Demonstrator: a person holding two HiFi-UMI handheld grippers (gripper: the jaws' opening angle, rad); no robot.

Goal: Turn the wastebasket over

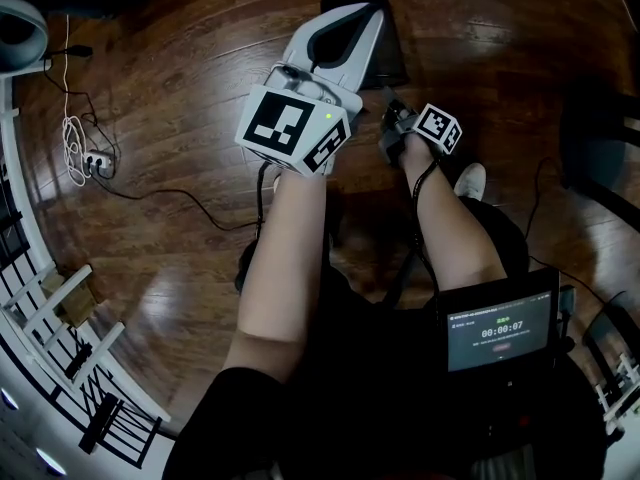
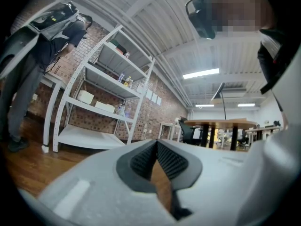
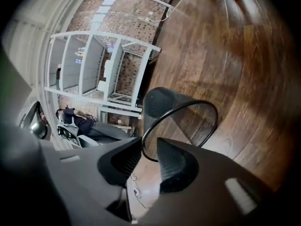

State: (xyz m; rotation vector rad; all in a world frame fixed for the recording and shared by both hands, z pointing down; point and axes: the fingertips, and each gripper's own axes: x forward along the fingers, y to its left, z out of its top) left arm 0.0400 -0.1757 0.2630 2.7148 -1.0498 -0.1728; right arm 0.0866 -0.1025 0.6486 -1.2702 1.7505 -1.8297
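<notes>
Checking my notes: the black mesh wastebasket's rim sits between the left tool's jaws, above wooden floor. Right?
No: the right tool has the rim of the black mesh wastebasket between its jaws, above wooden floor, as the right gripper view shows.

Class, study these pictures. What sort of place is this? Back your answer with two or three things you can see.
Probably an open office or lab: a brick wall, white metal shelves with boxes, a round table with an office chair, and a wooden floor.
</notes>
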